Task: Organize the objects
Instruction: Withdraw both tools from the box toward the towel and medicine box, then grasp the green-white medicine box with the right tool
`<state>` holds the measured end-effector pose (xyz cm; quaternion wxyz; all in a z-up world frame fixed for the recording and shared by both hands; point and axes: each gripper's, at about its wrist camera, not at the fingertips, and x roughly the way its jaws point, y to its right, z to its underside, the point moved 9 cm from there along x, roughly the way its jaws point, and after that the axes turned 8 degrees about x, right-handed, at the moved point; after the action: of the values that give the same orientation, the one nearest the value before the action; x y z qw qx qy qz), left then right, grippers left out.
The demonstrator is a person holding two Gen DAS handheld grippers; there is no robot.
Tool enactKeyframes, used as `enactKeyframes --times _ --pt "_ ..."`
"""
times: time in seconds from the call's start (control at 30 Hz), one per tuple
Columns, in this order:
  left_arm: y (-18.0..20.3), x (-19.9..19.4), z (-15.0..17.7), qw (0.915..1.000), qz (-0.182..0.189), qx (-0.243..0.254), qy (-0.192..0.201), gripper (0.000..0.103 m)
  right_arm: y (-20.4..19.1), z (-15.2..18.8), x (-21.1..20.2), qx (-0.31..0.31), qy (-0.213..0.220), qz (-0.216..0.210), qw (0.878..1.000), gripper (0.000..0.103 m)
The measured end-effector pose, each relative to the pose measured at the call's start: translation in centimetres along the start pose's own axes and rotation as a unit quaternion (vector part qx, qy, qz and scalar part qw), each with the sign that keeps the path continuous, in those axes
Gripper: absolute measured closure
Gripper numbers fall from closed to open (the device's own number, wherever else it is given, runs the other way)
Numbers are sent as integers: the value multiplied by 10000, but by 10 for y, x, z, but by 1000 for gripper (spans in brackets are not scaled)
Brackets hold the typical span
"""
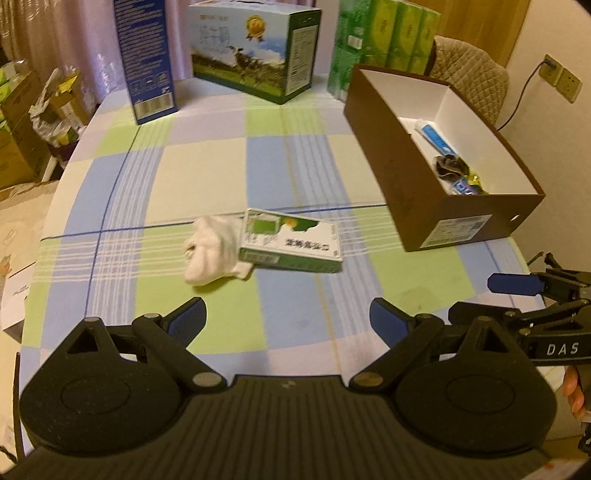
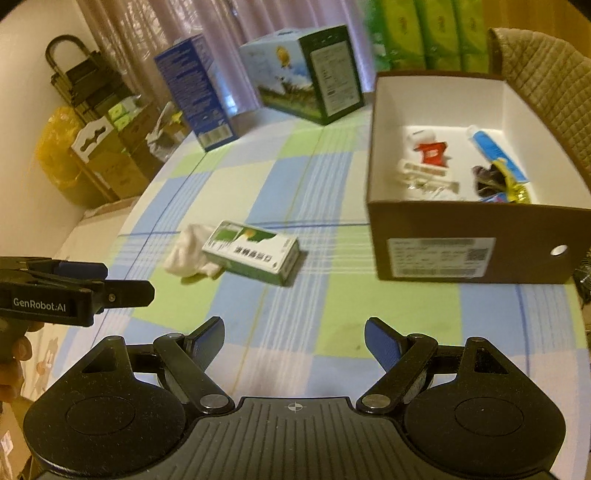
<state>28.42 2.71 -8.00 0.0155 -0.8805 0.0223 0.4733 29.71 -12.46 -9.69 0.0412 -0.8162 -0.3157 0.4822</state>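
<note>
At the table's far edge we see a tall blue carton [image 1: 146, 59] standing upright beside a milk box printed with a cow in a meadow [image 1: 255, 48], and green tissue packs [image 1: 384, 33] stacked to its right. A quilted chair back [image 1: 469, 81] rises behind, wall sockets [image 1: 559, 77] beyond it. Cardboard boxes [image 1: 22, 129] crowd the floor before pale curtains [image 1: 74, 33].

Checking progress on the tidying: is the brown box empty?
No. The brown box already holds a blue tube and a red packet, among other small items.
</note>
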Motion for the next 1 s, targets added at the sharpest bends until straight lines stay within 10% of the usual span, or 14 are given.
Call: enactKeyframes --times 1.0 --pt "-79 44 16 9973 -349 -557 -316 10 -49 -18 97 -1488 -183 18 9887 23"
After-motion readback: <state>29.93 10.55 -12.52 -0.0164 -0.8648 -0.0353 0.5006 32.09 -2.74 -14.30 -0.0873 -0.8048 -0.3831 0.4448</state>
